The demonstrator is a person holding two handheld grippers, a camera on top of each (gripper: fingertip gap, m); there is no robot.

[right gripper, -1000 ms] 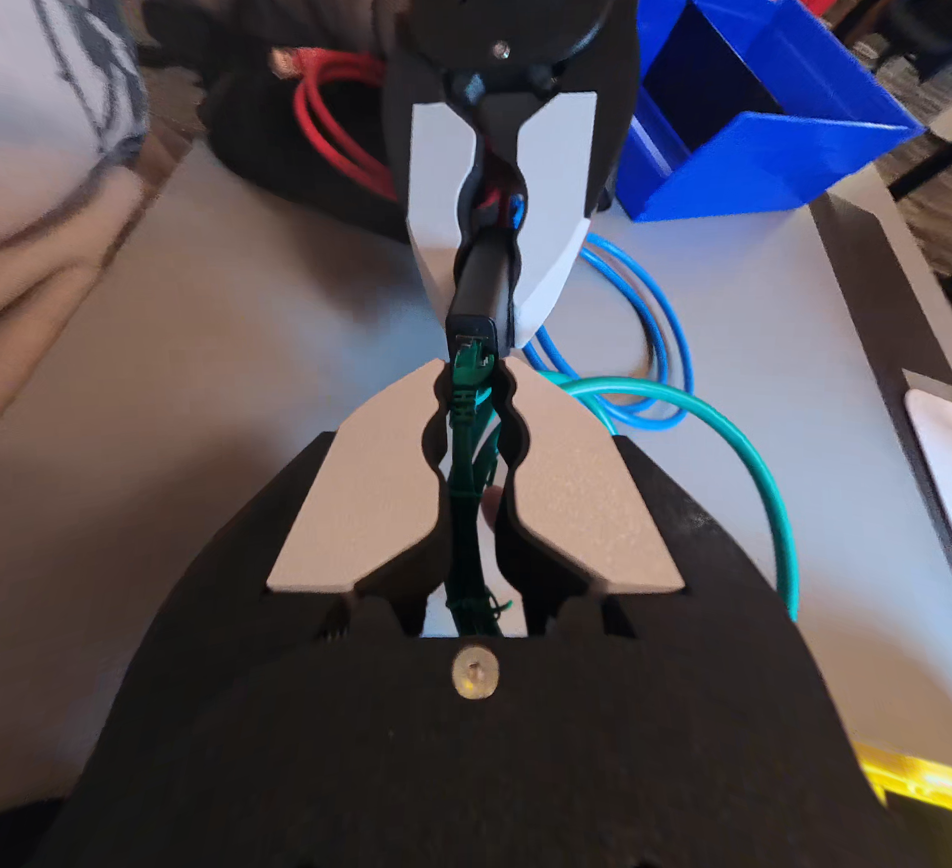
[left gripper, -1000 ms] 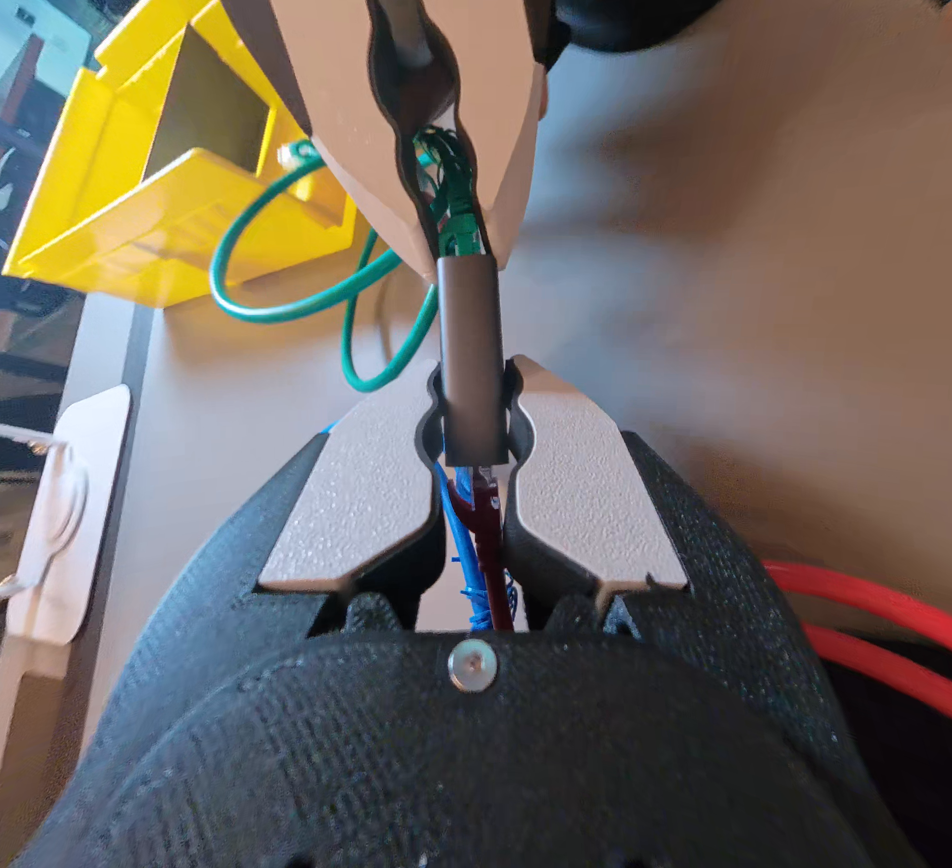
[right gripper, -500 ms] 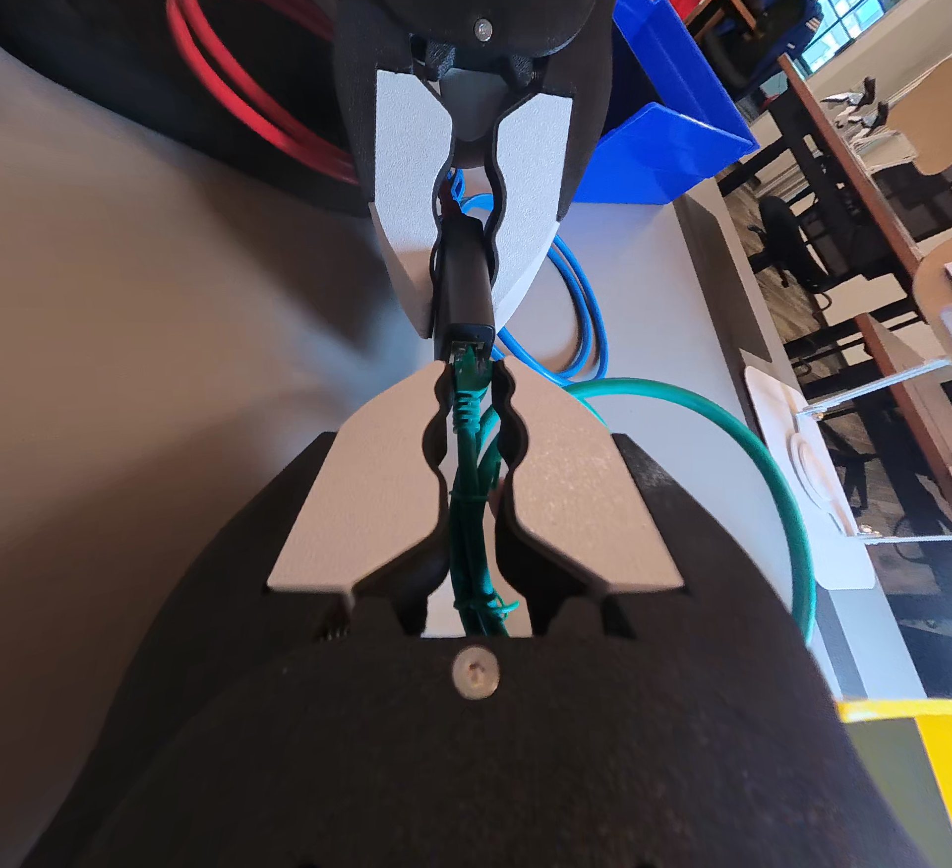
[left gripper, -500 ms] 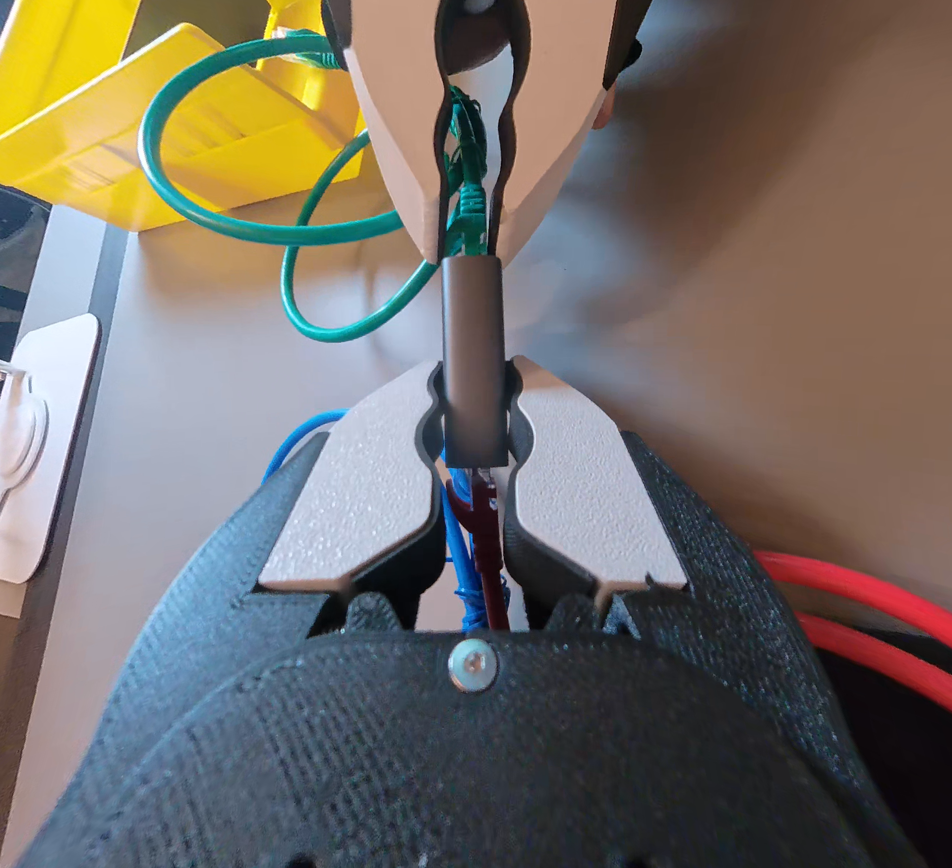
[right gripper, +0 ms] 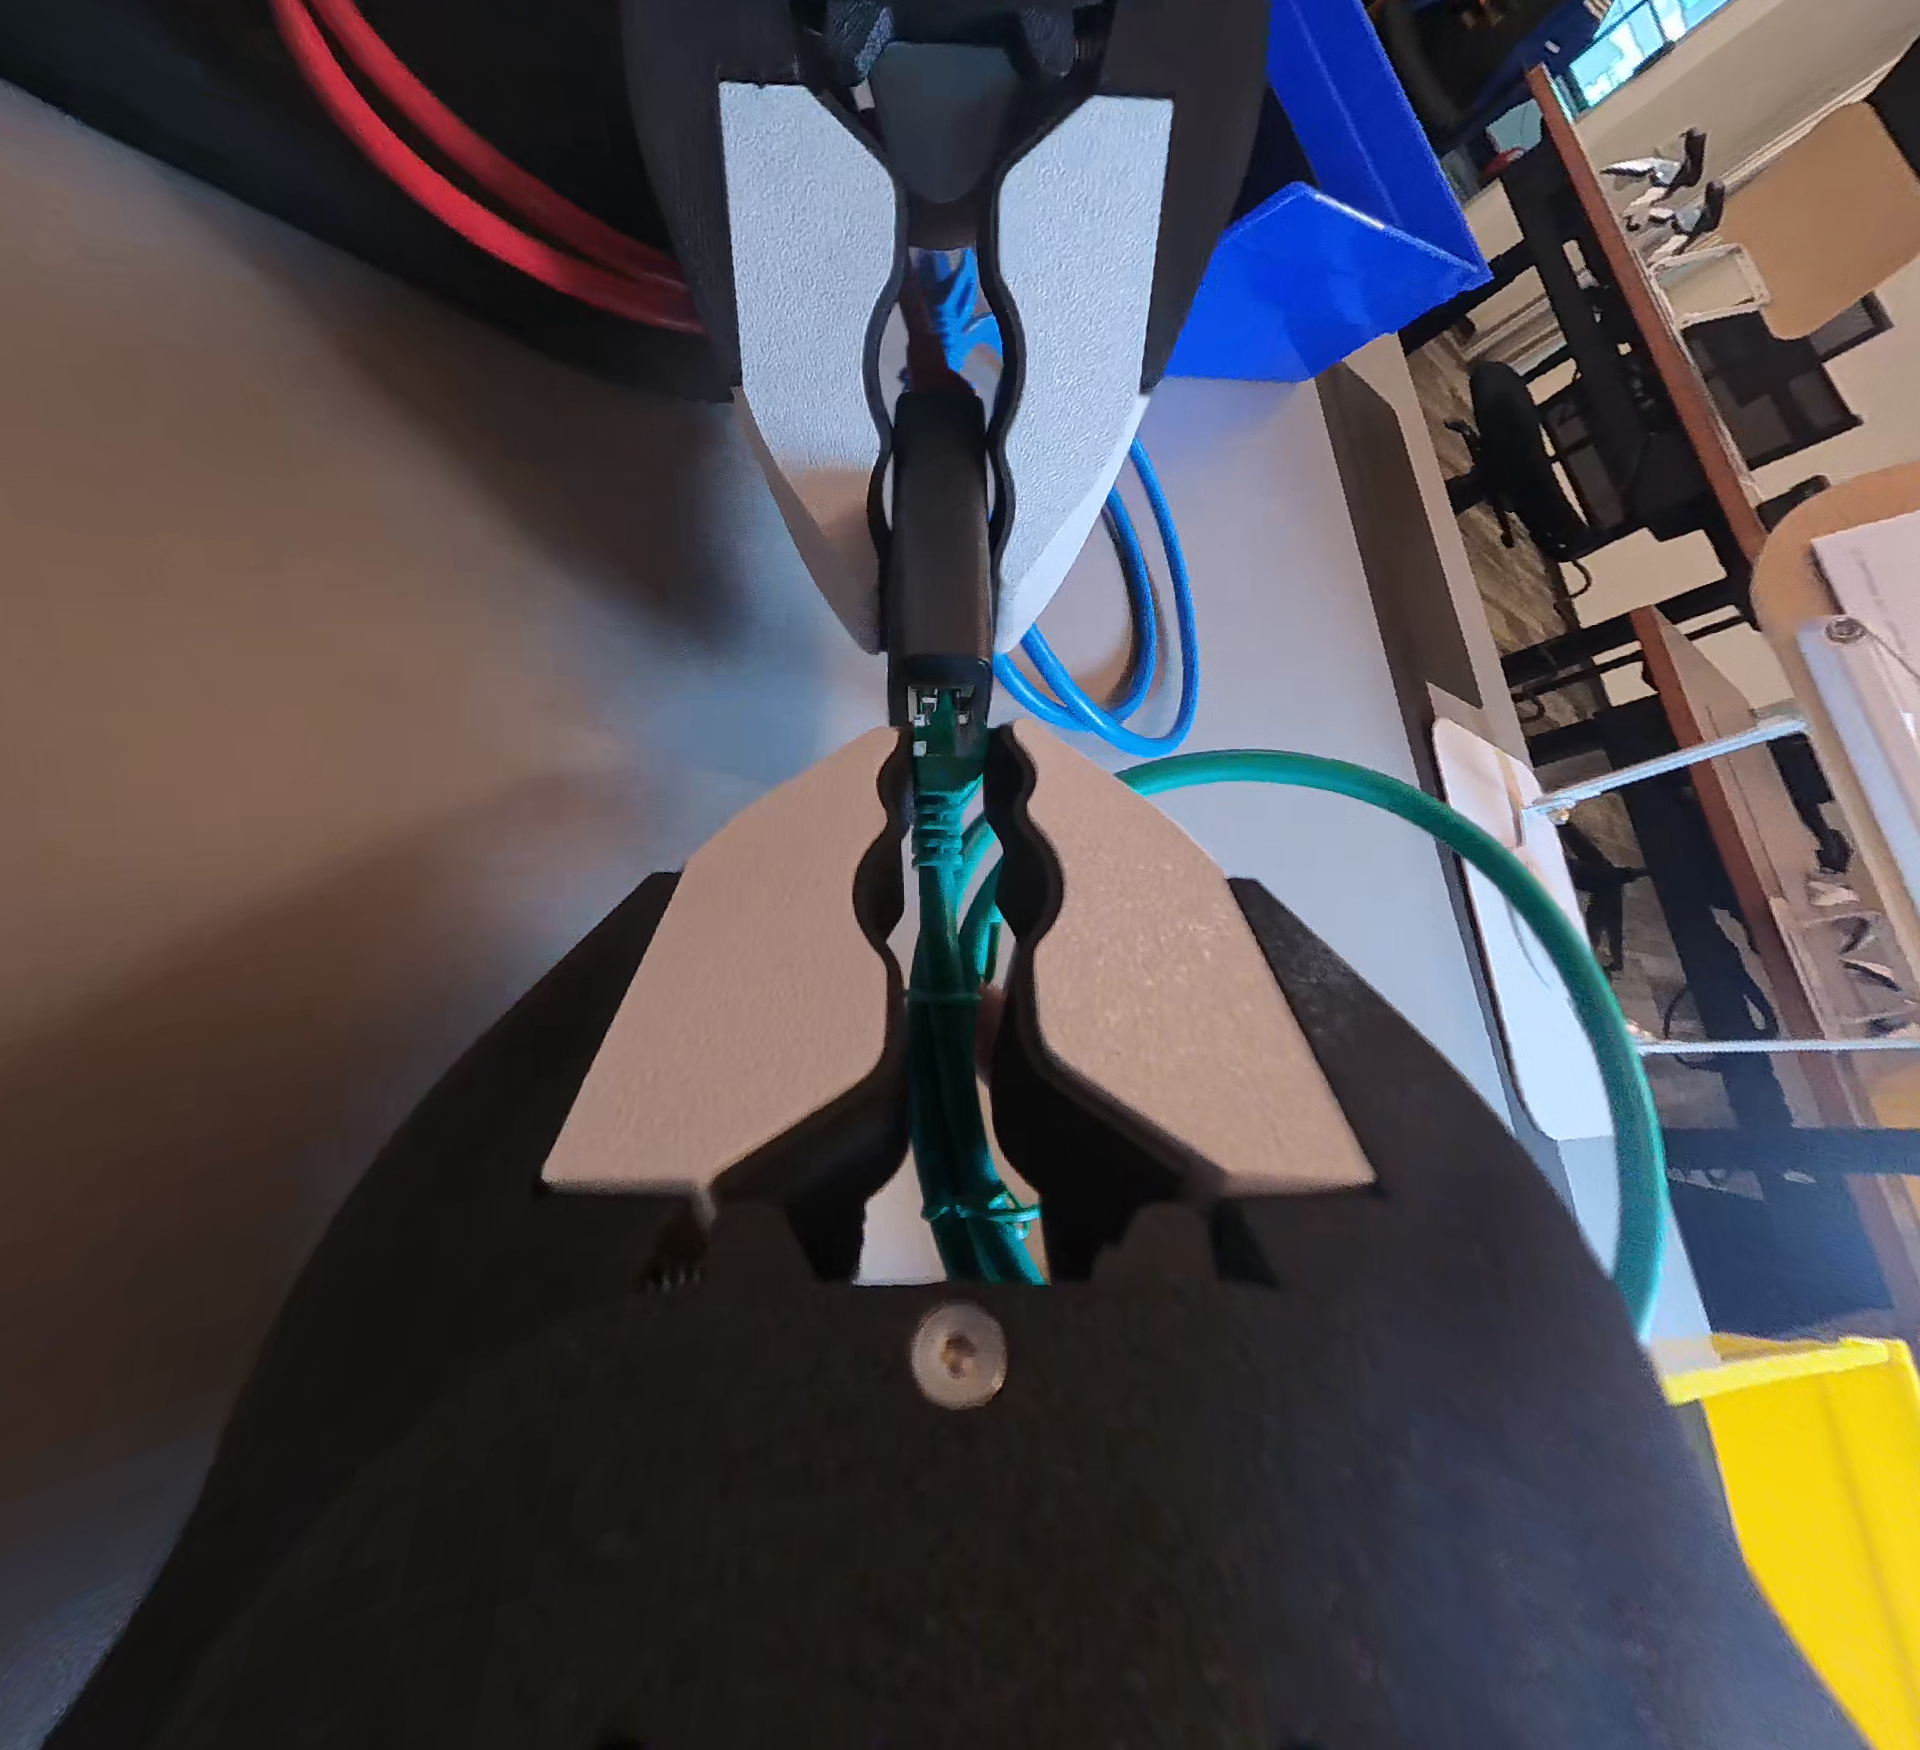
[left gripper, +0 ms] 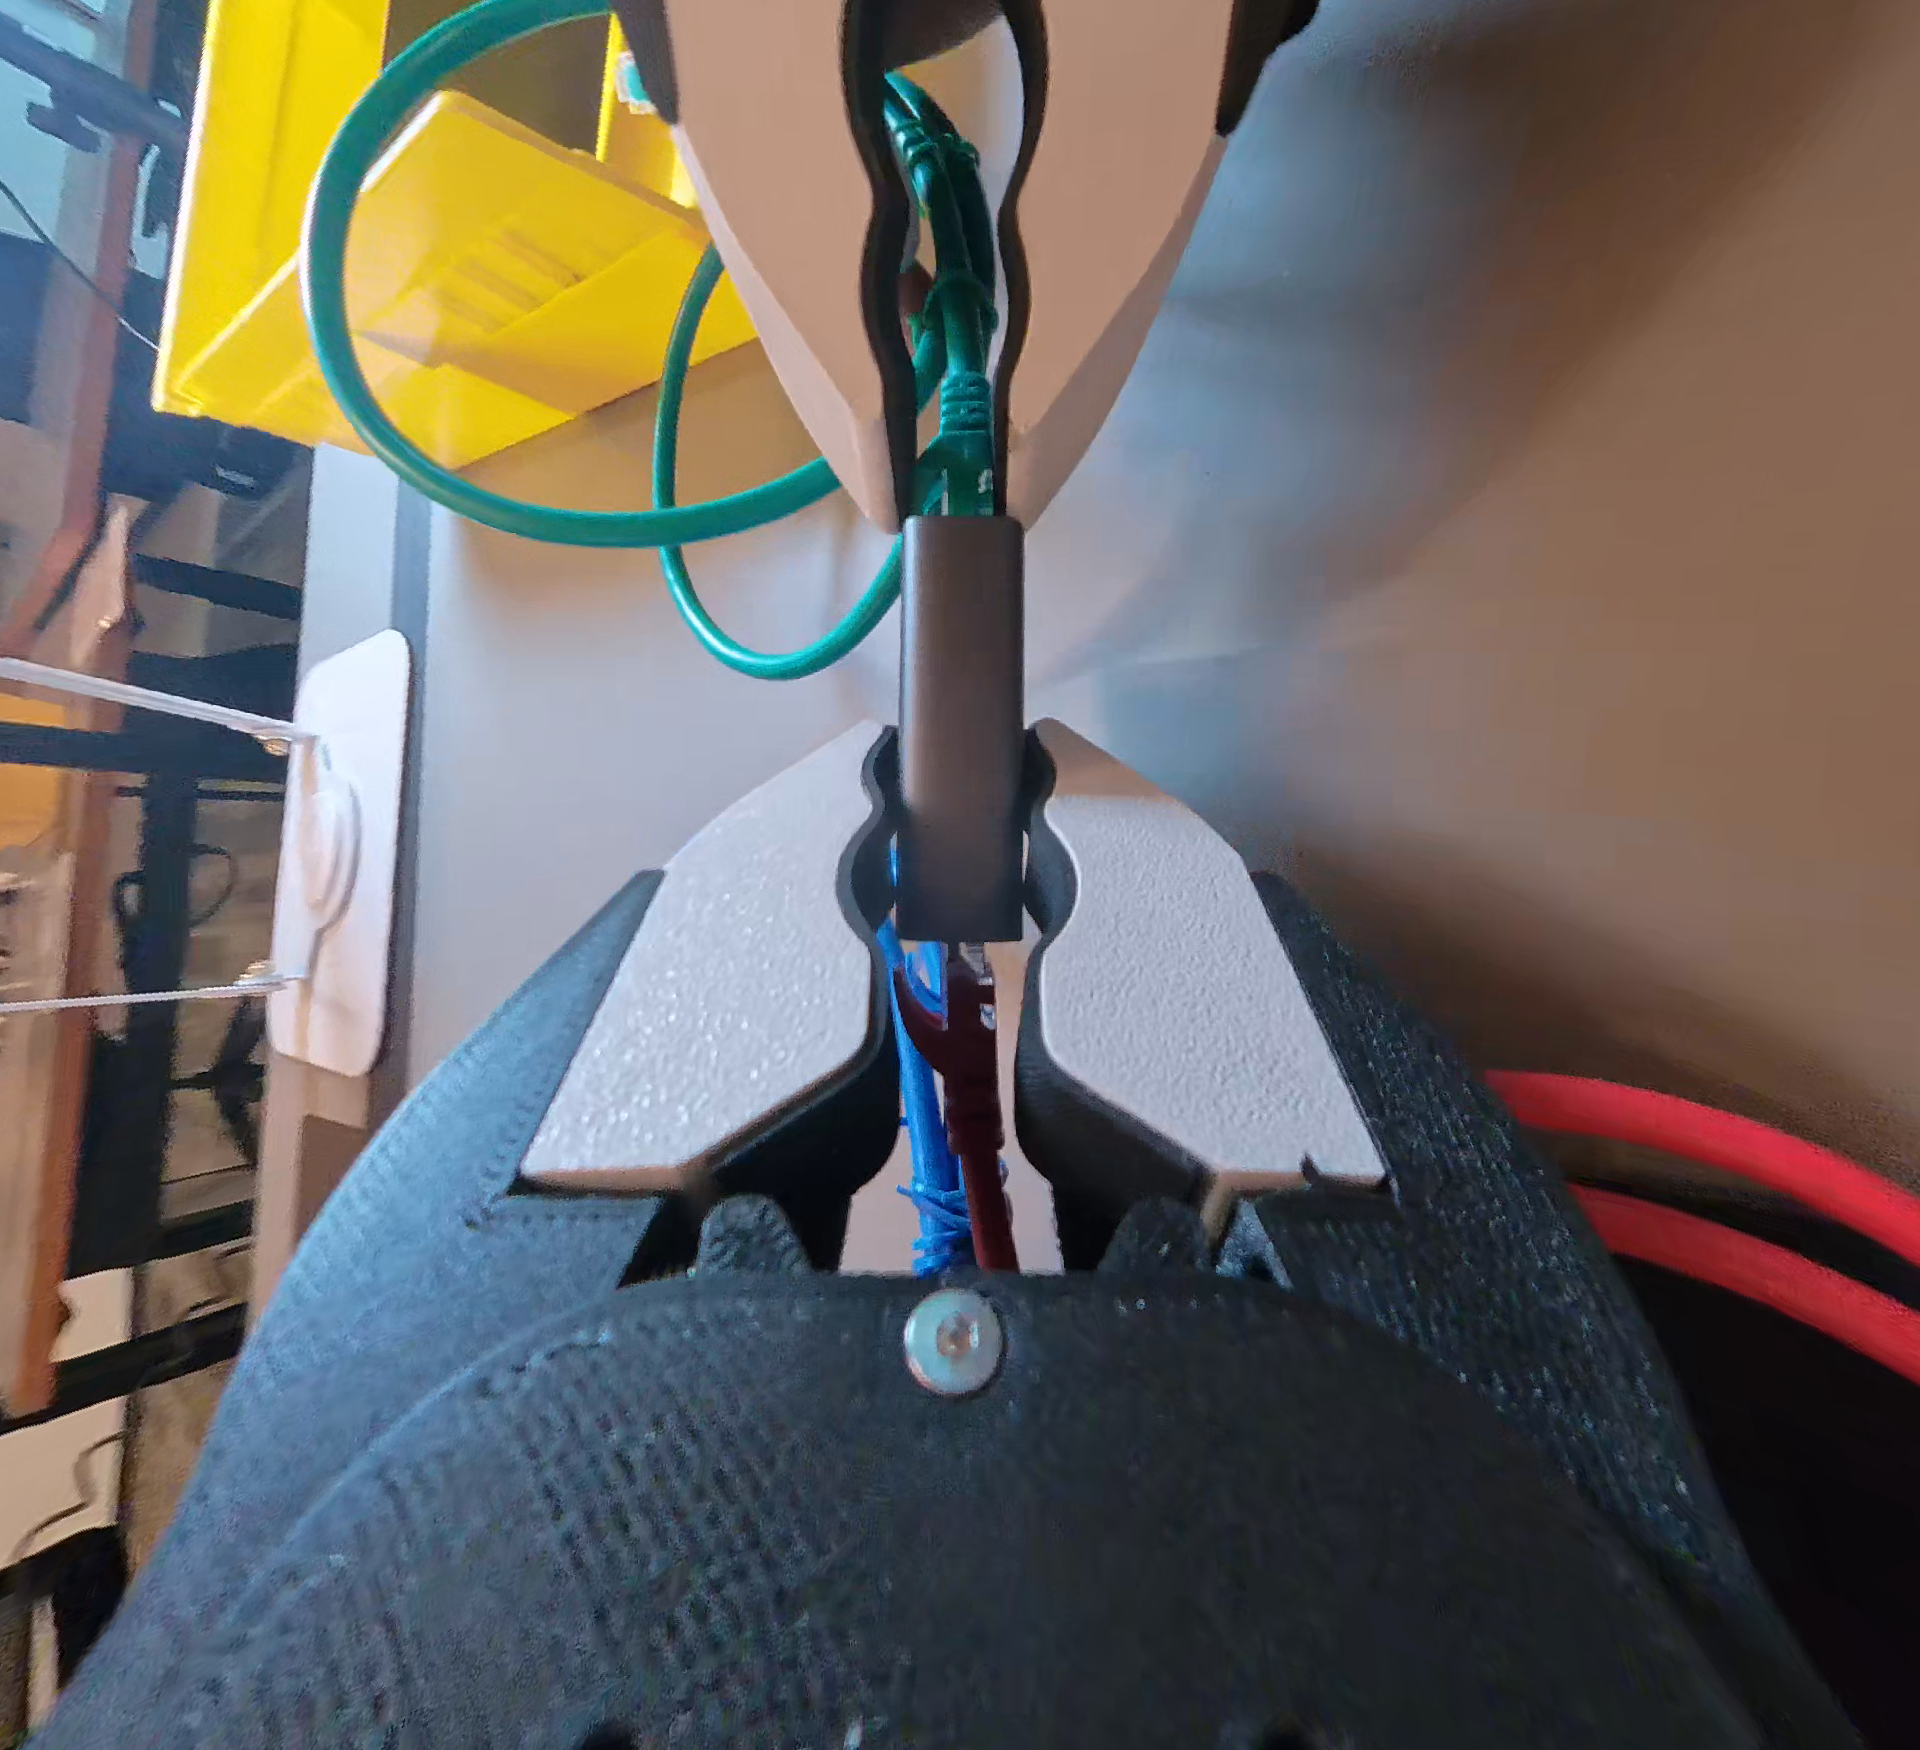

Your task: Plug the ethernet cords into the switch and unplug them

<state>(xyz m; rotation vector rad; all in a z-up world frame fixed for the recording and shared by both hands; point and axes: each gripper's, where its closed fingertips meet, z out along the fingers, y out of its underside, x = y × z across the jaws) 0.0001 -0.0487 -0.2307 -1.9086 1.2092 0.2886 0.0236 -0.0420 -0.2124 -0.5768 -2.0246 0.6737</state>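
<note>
In the left wrist view my left gripper (left gripper: 961,742) is shut on the small dark switch (left gripper: 961,620) and holds it above the table. A dark red cord (left gripper: 971,1035) and a blue cord (left gripper: 912,1066) run from the switch's near end back between my fingers. My right gripper (left gripper: 951,511) faces it from the top, shut on the green cord (left gripper: 966,433). In the right wrist view my right gripper (right gripper: 951,742) grips the green cord (right gripper: 940,838), and its plug sits in the port of the switch (right gripper: 940,547). The left gripper (right gripper: 940,651) holds the switch from the far side.
A yellow bin (left gripper: 447,246) and a white plate (left gripper: 338,859) sit at the table's left edge. A blue bin (right gripper: 1340,246), a blue cord coil (right gripper: 1143,620) and a red cord loop (right gripper: 416,142) lie beyond. The green cord loops (right gripper: 1558,921) over the grey table (right gripper: 1299,661). The tips of both grippers are at nearly the same place.
Both grippers have turned together with the switch and green cord between them, so the background has swung. The right gripper looms closer in the left view. Both grips are unchanged.
</note>
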